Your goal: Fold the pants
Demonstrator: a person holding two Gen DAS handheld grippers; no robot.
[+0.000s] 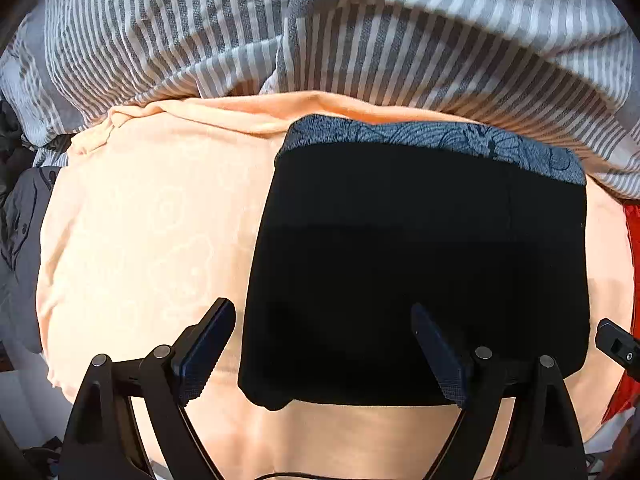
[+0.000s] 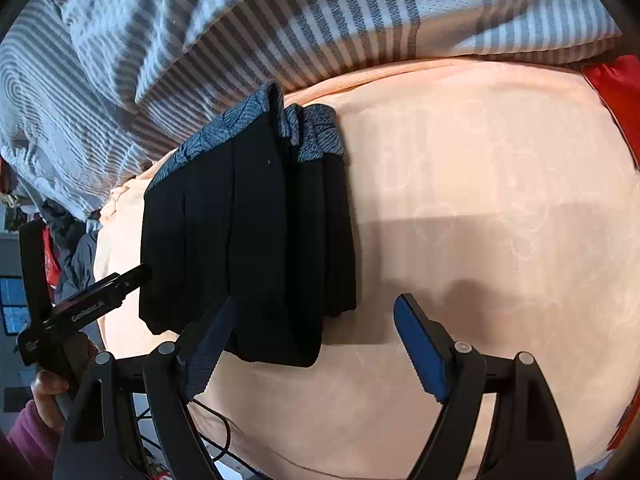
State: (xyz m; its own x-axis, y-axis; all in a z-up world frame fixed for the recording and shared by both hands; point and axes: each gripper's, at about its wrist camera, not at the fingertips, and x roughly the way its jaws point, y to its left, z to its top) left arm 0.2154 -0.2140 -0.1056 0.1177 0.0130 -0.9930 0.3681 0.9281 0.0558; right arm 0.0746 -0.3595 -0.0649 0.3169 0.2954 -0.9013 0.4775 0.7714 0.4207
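Both claws, left claw (image 1: 324, 354) and right claw (image 2: 314, 344), are hanging wide apart and empty over the folded black pants (image 1: 420, 272), which are lying flat on the peach-sheeted bed (image 1: 152, 220), seemingly finished.

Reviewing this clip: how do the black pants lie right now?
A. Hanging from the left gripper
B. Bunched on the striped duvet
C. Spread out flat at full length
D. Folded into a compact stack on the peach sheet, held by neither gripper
D: the black pants sit folded on the peach sheet, patterned waistband at the far edge, and both grippers' jaws stand open and empty.
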